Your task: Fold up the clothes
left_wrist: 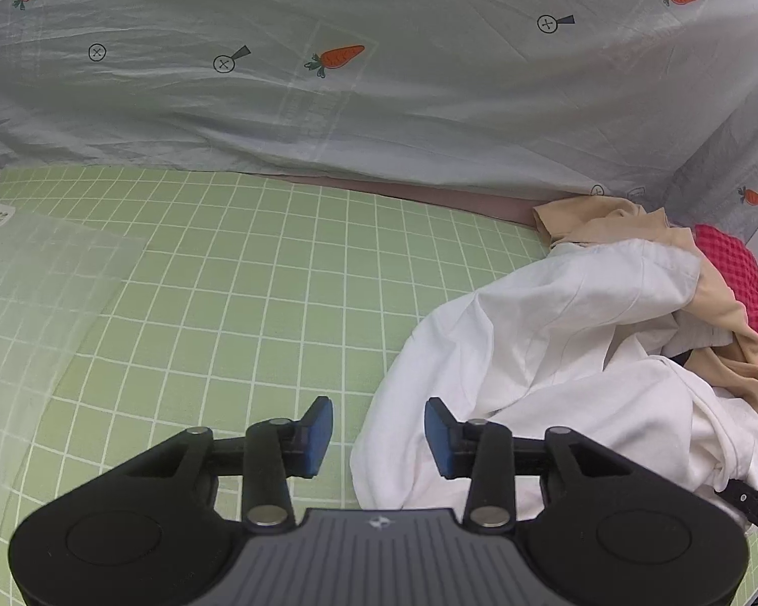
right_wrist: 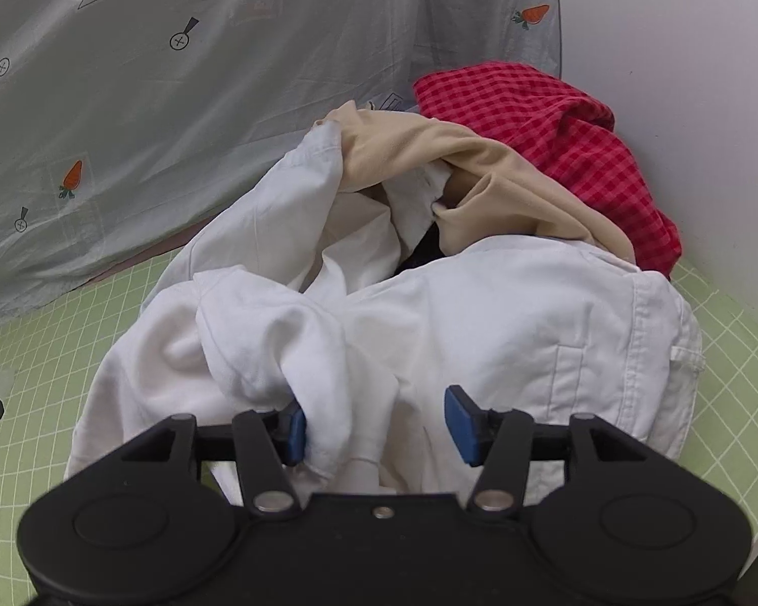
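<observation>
Pile of unfolded clothes: white garment (right_wrist: pixel 429 333) crumpled straight ahead of right gripper (right_wrist: pixel 374 424), beige piece (right_wrist: pixel 429 156) and red checked one (right_wrist: pixel 556 136) heaped beyond it. Right jaws spread, white cloth bunched between, not pinched. Left gripper (left_wrist: pixel 379 434) spread and empty, over green grid sheet (left_wrist: pixel 227 278) at garment's left edge. Nothing folded yet; whole task appears to remain.
</observation>
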`<state>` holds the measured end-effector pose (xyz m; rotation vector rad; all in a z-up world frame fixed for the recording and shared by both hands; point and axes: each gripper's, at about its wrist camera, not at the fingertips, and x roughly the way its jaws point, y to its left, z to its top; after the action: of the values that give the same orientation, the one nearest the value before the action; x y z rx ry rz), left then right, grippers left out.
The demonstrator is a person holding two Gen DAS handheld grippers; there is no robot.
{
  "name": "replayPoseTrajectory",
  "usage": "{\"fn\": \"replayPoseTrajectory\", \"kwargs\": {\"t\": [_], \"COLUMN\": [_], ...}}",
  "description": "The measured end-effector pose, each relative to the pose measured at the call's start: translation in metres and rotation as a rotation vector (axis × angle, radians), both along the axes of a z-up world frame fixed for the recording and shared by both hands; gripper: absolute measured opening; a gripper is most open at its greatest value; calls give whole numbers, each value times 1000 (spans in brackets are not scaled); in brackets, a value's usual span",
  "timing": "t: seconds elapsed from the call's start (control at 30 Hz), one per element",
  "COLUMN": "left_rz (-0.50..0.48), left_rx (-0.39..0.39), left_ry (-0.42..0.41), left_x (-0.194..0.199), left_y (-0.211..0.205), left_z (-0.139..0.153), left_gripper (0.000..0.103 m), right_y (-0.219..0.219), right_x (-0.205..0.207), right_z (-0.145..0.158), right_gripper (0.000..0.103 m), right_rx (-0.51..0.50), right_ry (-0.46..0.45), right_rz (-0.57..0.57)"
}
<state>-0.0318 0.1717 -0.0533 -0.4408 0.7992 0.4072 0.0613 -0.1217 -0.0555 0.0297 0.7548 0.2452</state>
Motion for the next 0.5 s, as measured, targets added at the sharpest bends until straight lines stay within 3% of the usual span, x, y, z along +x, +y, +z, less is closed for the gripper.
{"fn": "replayPoseTrajectory", "kwargs": {"t": [0.13,0.2,0.27,0.4,0.5], "left_rz": [-46,-73,-87,-109,-145], "left_rx": [17,30,14,1,2], "left_ry": [36,58,91,185,211], "left_x": [23,38,55,90,114], "left_y": [-4,-8,-9,-7,-7], "left_z": [-6,-14,-27,-57,-69], "left_gripper": [60,73,74,75,77], "right_y": [-7,-7,-9,-17,-17], "right_x": [12,18,33,68,81], "right_z": [5,4,-7,-26,-26], "right_gripper": [57,69,78,79,80], "right_rx": [-6,-37,-58,-75,-163], "right_ry": [-27,-43,-34,9,-6], "right_rz": [21,42,18,-80,-172]}}
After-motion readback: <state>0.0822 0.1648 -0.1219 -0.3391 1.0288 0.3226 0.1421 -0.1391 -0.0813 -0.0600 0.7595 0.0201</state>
